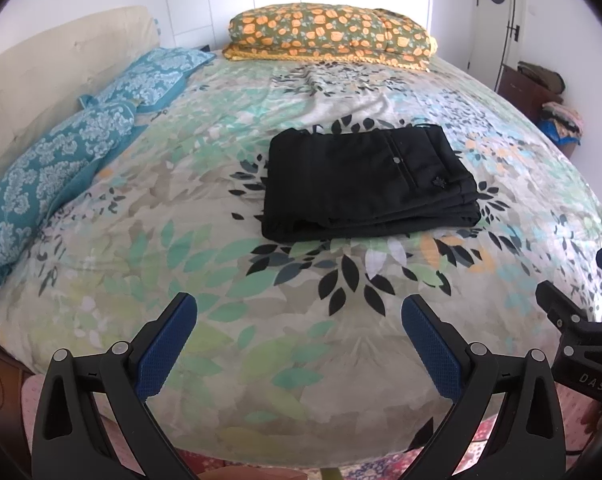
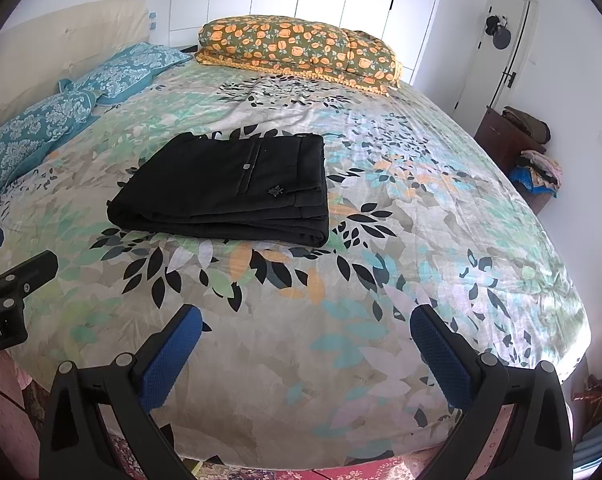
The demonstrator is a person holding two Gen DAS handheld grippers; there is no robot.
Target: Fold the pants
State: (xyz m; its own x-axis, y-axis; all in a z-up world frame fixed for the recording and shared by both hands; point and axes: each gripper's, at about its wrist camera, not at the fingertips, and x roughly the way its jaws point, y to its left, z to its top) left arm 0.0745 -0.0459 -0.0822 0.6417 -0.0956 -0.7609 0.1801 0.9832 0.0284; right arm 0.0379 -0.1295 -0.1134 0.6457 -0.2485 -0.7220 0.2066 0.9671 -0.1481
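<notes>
Left gripper (image 1: 299,312), black with blue ribbed pads: jaws spread wide, empty, above near edge of bed. Right gripper (image 2: 305,324), same build: jaws spread wide, empty, alongside. Black pants (image 1: 371,184), folded into flat rectangular stack, lie mid-bed on leaf-print bedspread (image 1: 229,264), well apart from both grippers. Beyond: teal patterned pillows (image 1: 61,160) at left, orange-flowered pillow (image 1: 329,34) at far edge.
</notes>
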